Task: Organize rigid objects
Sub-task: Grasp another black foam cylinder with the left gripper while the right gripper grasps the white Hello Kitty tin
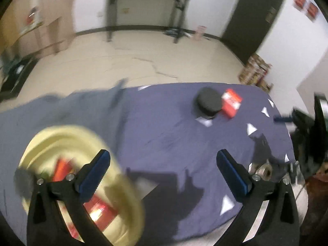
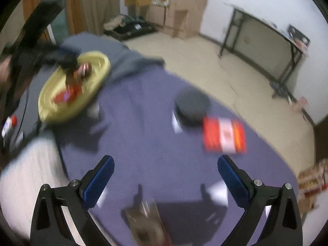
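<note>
A yellow bowl (image 1: 61,141) (image 2: 96,61) holds red packets and sits on the purple tablecloth (image 1: 164,133) (image 2: 143,139). A black round lidded tin (image 1: 209,101) (image 2: 192,104) lies beside a red and white box (image 1: 231,102) (image 2: 224,136) farther out on the cloth. My left gripper (image 1: 164,170) is open and empty, its left finger over the bowl's rim. My right gripper (image 2: 165,176) is open and empty above the cloth, short of the red box. A blurred brownish object (image 2: 145,225) lies just below its fingers. The other gripper (image 2: 63,59) hangs over the bowl.
The table's far edge drops to a beige floor (image 1: 143,61). A black desk (image 1: 147,10) (image 2: 264,47) stands at the wall. Stacked boxes (image 1: 256,71) (image 2: 311,182) stand on the floor. White triangles (image 1: 251,128) mark the cloth. Small metal objects (image 1: 262,170) lie near the right edge.
</note>
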A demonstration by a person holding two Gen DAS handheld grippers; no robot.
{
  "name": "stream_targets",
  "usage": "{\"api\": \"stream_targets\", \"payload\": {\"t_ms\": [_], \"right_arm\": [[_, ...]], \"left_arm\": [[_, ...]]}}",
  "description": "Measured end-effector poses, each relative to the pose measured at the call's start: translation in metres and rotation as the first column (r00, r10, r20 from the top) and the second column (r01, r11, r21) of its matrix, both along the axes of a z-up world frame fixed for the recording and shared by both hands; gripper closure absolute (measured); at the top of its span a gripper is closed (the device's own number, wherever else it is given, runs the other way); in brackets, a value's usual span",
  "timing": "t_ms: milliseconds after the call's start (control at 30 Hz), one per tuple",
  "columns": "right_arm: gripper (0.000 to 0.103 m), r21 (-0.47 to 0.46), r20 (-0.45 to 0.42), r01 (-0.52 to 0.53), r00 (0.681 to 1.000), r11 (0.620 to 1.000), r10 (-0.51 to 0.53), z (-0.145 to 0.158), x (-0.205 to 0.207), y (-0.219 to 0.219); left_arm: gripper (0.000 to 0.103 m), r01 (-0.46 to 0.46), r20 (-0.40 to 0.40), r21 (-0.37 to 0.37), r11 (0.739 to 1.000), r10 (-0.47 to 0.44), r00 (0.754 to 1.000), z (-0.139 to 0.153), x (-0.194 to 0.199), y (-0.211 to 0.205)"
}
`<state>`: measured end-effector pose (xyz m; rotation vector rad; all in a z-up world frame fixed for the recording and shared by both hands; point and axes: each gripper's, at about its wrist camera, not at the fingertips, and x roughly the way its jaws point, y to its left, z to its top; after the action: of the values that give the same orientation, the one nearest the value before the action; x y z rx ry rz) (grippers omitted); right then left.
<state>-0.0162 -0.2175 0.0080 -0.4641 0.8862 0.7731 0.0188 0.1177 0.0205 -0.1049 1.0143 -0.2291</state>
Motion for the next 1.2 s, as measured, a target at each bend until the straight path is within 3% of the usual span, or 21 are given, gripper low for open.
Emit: {"api": "stream_targets", "payload": {"t_ms": [200, 400, 467, 533, 633, 733, 800, 833, 900, 933, 1033, 1200], "right_arm": [[0.000, 0.003, -0.120, 0.016, 0.993, 1.000, -0.016, -0.044, -0.043, -0.045], [0.001, -0.003, -0.075, 0.053, 0.996, 0.999, -0.053, -0.059, -0.042, -0.041], [0.012, 0.001, -0.075, 0.075, 0.994, 0.997, -0.075, -0.066, -0.041, -0.044], [0.023, 0.022, -0.077, 0.077, 0.994, 0.997, -0.075, -0.067, -0.039, -0.045], [0.028, 0.043, -0.069, 0.059, 0.996, 0.997, -0.056, -0.070, -0.041, -0.045], [0.049, 0.064, -0.092, 0.038, 0.995, 0.997, -0.032, -0.072, -0.043, -0.046], [0.049, 0.071, -0.091, 0.034, 0.996, 0.997, -0.027, -0.073, -0.042, -0.047], [0.049, 0.076, -0.091, 0.036, 0.995, 0.996, -0.029, -0.073, -0.041, -0.049], [0.056, 0.090, -0.079, 0.044, 0.996, 0.995, -0.037, -0.068, -0.041, -0.052], [0.056, 0.098, -0.071, 0.054, 0.996, 0.994, -0.047, -0.065, -0.041, -0.055], [0.056, 0.128, -0.070, 0.070, 0.996, 0.989, -0.062, -0.059, -0.041, -0.063], [0.056, 0.118, -0.073, 0.065, 0.996, 0.991, -0.056, -0.053, -0.044, -0.066]], "left_arm": [[0.000, 0.118, -0.003, 0.061, 0.991, -0.118, 0.993, -0.012, 0.063, -0.090], [0.000, 0.167, 0.017, 0.163, 0.972, -0.172, 0.985, -0.032, 0.098, -0.149], [0.000, 0.172, 0.005, 0.177, 0.969, -0.176, 0.984, -0.041, 0.106, -0.160], [0.000, 0.167, 0.001, 0.186, 0.968, -0.170, 0.985, -0.047, 0.110, -0.162], [0.000, 0.173, -0.015, 0.171, 0.970, -0.173, 0.985, -0.056, 0.114, -0.167], [0.000, 0.190, -0.020, 0.177, 0.966, -0.190, 0.982, -0.062, 0.117, -0.172], [0.001, 0.182, -0.011, 0.200, 0.963, -0.183, 0.983, -0.064, 0.121, -0.175], [0.006, 0.175, -0.008, 0.197, 0.965, -0.177, 0.984, -0.064, 0.124, -0.175], [0.029, 0.163, -0.013, 0.177, 0.971, -0.163, 0.987, -0.066, 0.129, -0.172], [0.034, 0.161, -0.020, 0.165, 0.973, -0.160, 0.987, -0.067, 0.131, -0.171], [0.035, 0.157, -0.060, 0.133, 0.979, -0.150, 0.987, -0.074, 0.137, -0.166], [0.035, 0.158, -0.036, 0.111, 0.981, -0.155, 0.987, -0.065, 0.132, -0.160]]}}
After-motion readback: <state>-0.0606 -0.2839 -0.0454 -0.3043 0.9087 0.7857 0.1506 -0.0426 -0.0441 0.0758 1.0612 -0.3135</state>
